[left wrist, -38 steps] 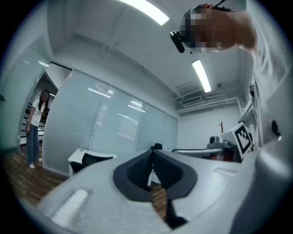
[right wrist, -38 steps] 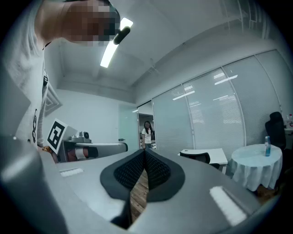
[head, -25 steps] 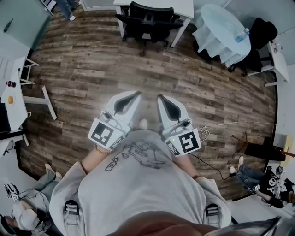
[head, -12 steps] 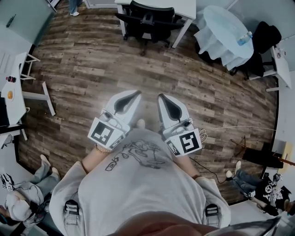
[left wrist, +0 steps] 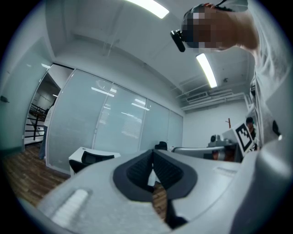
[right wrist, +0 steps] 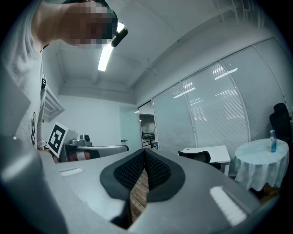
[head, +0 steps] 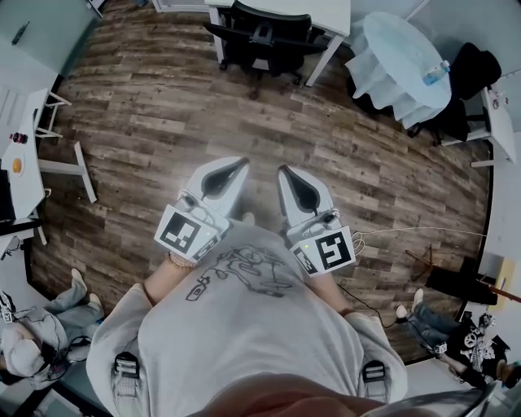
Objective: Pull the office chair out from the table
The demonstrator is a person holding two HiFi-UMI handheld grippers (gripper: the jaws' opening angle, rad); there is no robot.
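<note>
Wood-plank floor (head: 146,114) runs ahead of both grippers. Well beyond their tips stands the white table (head: 330,15), with a cloth-draped round table (head: 397,61) further right. The black office chair (head: 262,37) sits tucked under the white table. The left gripper (head: 242,164) and right gripper (head: 282,171) are side by side, both clenched on nothing.

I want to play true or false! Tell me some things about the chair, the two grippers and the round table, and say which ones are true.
1. The black office chair is tucked in at the white table. True.
2. The left gripper is holding the chair. False: it is shut on nothing and is far from the chair, over the wooden floor.
3. The right gripper is shut and empty. True.
4. The round table is bare. False: a light cloth covers it and a bottle stands on it.
</note>
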